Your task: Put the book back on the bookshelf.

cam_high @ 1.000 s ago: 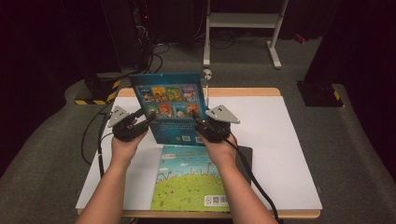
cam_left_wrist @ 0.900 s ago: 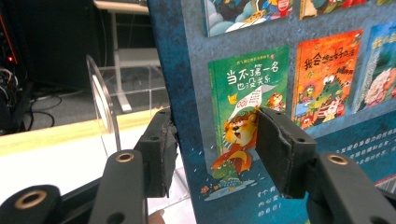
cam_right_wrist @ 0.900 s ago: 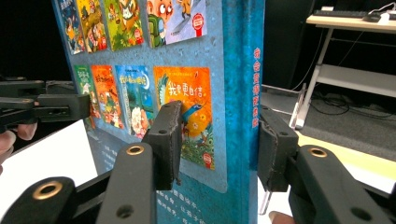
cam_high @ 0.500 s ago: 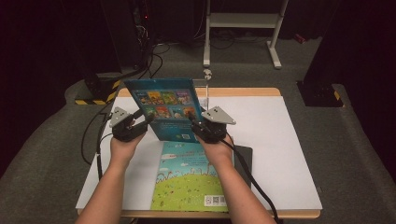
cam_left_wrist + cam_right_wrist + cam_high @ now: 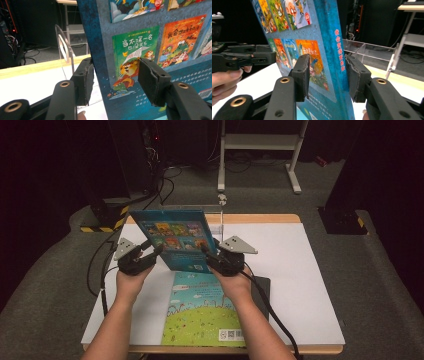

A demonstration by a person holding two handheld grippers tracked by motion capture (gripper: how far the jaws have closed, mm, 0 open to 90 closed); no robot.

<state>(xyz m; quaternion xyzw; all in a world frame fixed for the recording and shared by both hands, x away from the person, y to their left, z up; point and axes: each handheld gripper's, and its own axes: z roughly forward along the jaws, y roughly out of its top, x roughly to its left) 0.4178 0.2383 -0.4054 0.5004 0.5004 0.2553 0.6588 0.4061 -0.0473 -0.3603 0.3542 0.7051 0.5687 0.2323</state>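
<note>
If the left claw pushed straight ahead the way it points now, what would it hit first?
Probably the clear acrylic stand beyond the blue book whose edge sits between the left claw's jaws; depth is hard to judge.

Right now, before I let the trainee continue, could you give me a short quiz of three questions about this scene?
1. True or false: the blue book lies flat on the table.
2. What lies flat on the table between the person's forearms? A) a tablet B) a green book C) a folded cloth
3. Name the see-through thing that stands at the far side of the table, behind the blue book.

Key:
1. False. It is held up, off the table.
2. B
3. A clear stand.
</note>
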